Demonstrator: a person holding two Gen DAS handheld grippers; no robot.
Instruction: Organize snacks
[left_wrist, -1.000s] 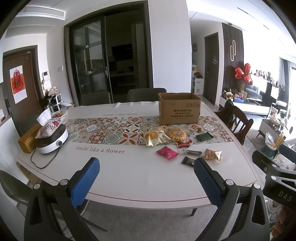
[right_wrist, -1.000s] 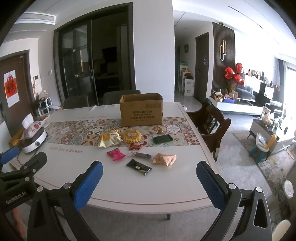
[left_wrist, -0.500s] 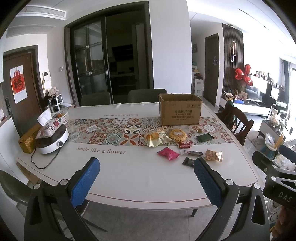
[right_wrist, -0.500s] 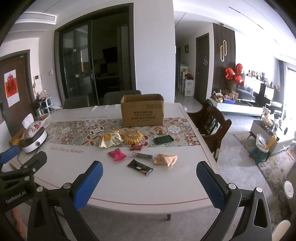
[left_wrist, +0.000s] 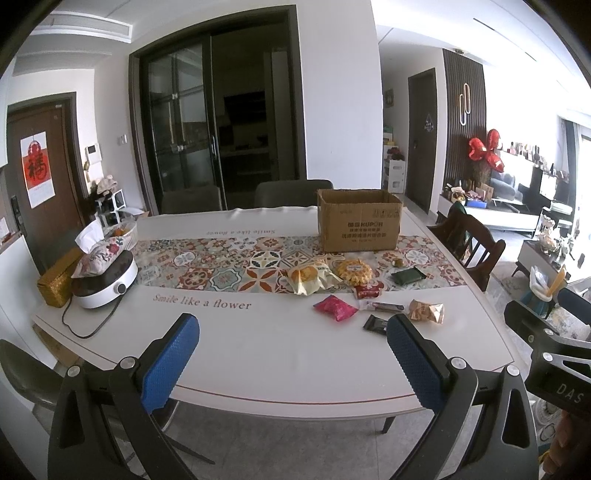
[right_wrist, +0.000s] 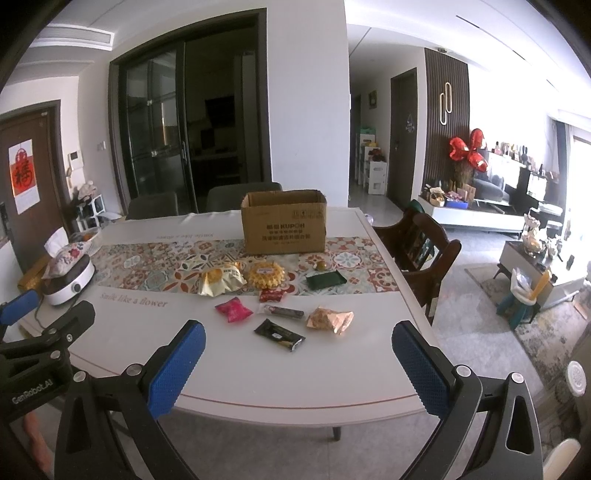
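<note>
Several snack packets lie in a loose group on the white table (right_wrist: 295, 373): a pink packet (right_wrist: 233, 309), a black bar (right_wrist: 279, 334), a crinkled tan packet (right_wrist: 330, 319), a yellow bag (right_wrist: 218, 281) and a round yellow cookie pack (right_wrist: 266, 274). Behind them stands an open cardboard box (right_wrist: 283, 223); the left wrist view shows the box (left_wrist: 359, 220) and the pink packet (left_wrist: 335, 307) too. My left gripper (left_wrist: 291, 360) and right gripper (right_wrist: 298, 363) hover open off the table's near edge, well short of the snacks, holding nothing.
A white cooker (left_wrist: 105, 282) with a tissue pouch on top and a trailing cord sits at the table's left end. A patterned runner (left_wrist: 236, 266) crosses the table. A wooden chair (right_wrist: 424, 254) stands at the right side, and two grey chairs at the far side.
Both views have crept slightly closer to the table. Both grippers stay open and no snack has moved.
</note>
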